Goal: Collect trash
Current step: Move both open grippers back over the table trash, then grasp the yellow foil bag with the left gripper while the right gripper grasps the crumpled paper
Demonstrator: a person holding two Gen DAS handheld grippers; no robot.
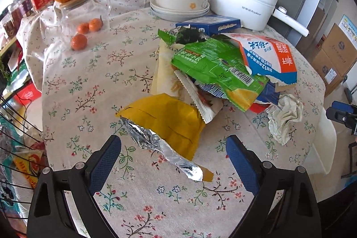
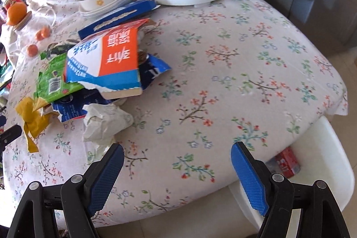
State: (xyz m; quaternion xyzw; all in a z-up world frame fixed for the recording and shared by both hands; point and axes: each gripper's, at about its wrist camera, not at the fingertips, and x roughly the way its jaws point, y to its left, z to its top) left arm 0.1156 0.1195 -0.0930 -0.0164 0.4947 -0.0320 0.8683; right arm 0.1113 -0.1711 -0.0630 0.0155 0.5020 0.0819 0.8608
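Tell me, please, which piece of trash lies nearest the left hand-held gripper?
The yellow wrapper with its foil lining showing; its tail reaches between the open fingers.

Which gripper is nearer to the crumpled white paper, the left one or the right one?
Right. The right gripper is open with its left finger just beside the crumpled white paper. The left gripper is open over the yellow wrapper; there the paper lies off to its right.

Blue carton (image 2: 154,74): mostly buried under the orange-and-white carton (image 2: 107,57).
Red packet (image 2: 286,162): at four o'clock, half hidden behind the table edge (image 2: 245,177), blurred, print unreadable.
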